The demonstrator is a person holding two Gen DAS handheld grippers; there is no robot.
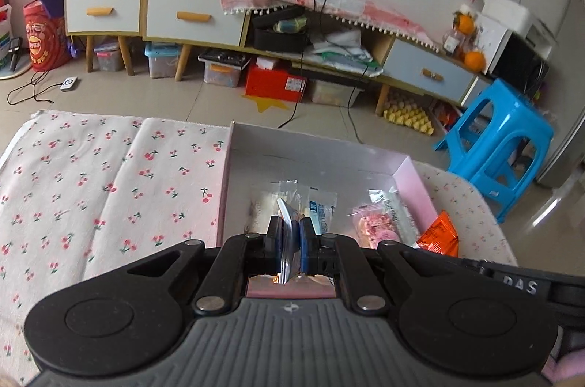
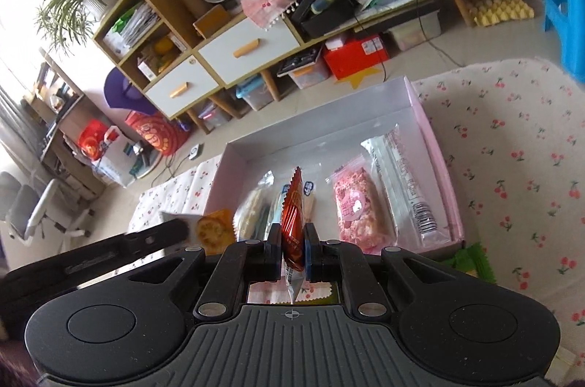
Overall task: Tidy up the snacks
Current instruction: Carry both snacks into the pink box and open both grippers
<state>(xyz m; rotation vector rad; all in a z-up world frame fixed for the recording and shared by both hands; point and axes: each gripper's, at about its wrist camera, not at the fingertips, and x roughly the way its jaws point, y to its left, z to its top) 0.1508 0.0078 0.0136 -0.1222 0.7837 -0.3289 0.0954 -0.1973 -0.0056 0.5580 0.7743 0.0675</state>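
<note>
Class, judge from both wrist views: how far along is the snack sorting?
Done: several packets, including the pink snack bar, lie in the white box. In hand: the left gripper pinches a silvery packet; the right gripper an orange packet. Left: both need placing.

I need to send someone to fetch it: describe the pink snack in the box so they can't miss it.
Find the shallow white box with pink outer sides on the cherry-print cloth. The pink snack lies flat inside, toward the right, beside a long white-and-clear packet. It alone is a chunky pink speckled bar in clear wrap.
</note>
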